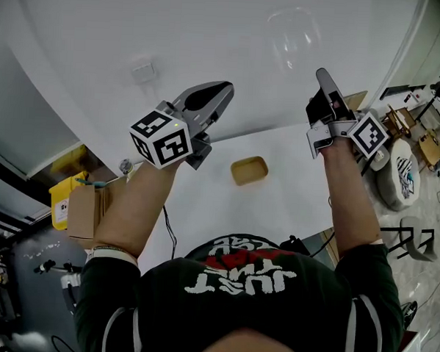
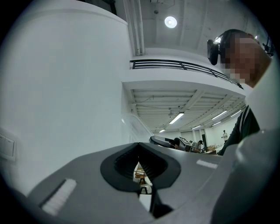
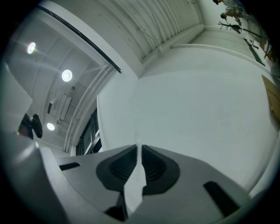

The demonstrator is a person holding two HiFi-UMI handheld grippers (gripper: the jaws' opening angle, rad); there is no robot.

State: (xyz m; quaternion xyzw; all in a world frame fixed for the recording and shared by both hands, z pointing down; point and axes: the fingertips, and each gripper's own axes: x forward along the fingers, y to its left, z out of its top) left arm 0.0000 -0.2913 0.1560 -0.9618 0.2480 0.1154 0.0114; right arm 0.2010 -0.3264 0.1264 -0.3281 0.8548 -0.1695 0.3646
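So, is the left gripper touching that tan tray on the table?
Apart. Head view shows white table between the left gripper and the tan tray.

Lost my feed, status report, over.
Left gripper shut, empty, high. Right gripper same. Small tan rectangular tray on white table, untouched. Nothing in the way.

Both forearms were raised ahead of the chest and held well apart, bare below dark sleeves. The left forearm (image 1: pixel 141 204) slanted up and inward. The left tool (image 1: pixel 223 89) was tipped toward the person's right, its marker cube (image 1: pixel 161 137) facing back. Its jaws were closed tip to tip with nothing between them. The right forearm (image 1: pixel 348 193) rose steeper. The right tool (image 1: pixel 322 74) pointed away from the body, jaws drawn together to a bare slit and empty.
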